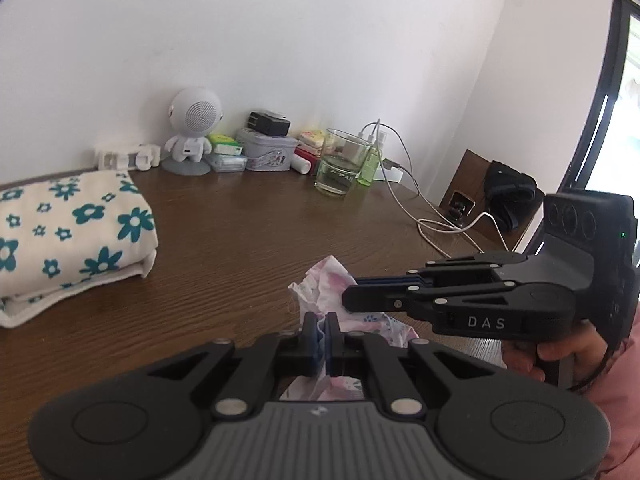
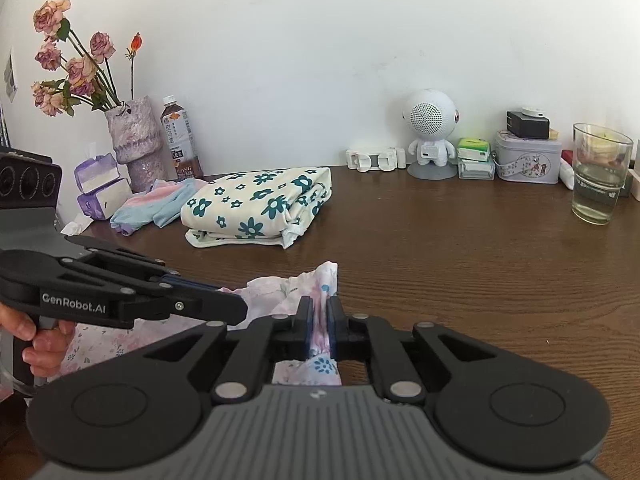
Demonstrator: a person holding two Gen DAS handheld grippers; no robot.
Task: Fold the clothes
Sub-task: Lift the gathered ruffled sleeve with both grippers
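A thin white garment with pink and blue flowers (image 2: 280, 292) lies bunched at the near edge of the brown table (image 2: 440, 248). My left gripper (image 1: 320, 322) is shut on a fold of this garment (image 1: 324, 280), and it shows from the side in the right wrist view (image 2: 236, 310). My right gripper (image 2: 320, 308) is shut on another fold, cloth squeezed between its pads. It reaches in from the right in the left wrist view (image 1: 348, 294). The two grips sit close together. A folded cream cloth with teal flowers (image 2: 260, 206) rests farther back.
Along the wall stand a white robot speaker (image 2: 430, 132), a tin box (image 2: 526, 160), a glass of water (image 2: 598, 174), a vase of dried roses (image 2: 136, 144), a bottle (image 2: 180, 138) and tissue packs (image 2: 100, 188). Pastel clothes (image 2: 156, 204) lie by the vase. White cables (image 1: 420, 208) trail over the table's right edge.
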